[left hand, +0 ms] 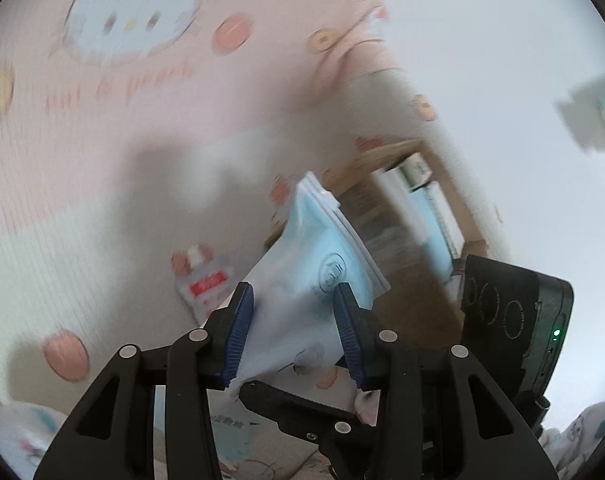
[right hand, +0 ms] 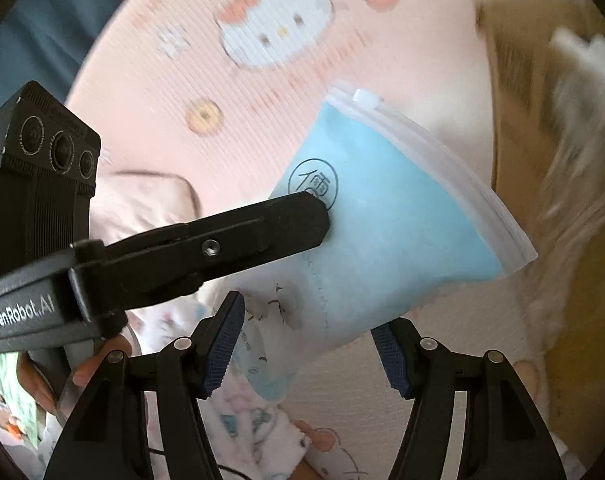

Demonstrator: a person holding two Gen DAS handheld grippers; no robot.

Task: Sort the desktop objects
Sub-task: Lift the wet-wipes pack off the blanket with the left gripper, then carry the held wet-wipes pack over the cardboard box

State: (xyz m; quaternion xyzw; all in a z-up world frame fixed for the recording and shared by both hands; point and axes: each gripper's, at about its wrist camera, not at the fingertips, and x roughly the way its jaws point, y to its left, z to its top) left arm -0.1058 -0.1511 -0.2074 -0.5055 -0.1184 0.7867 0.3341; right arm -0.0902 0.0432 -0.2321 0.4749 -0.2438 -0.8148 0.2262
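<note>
A light blue zip pouch point(left hand: 322, 248) with a white zipper strip and a round stamped logo hangs in the air above the pink cartoon mat point(left hand: 122, 128). My left gripper point(left hand: 294, 288) is shut on its lower, paler end, both blue pads pressing into it. In the right wrist view the pouch point(right hand: 402, 208) fans out to the upper right. My right gripper point(right hand: 306, 314) grips its narrow bottom from below, a pad against each edge. The left gripper's black finger point(right hand: 262, 236) crosses from the left and presses near the logo.
An open cardboard box point(left hand: 414, 200) with items inside stands beyond the pouch, and its wall point(right hand: 518, 128) shows at the right. A small red-labelled packet point(left hand: 204, 284) lies on the mat. A hand point(right hand: 90, 364) holds the left gripper. Patterned white cloth point(right hand: 242, 420) lies underneath.
</note>
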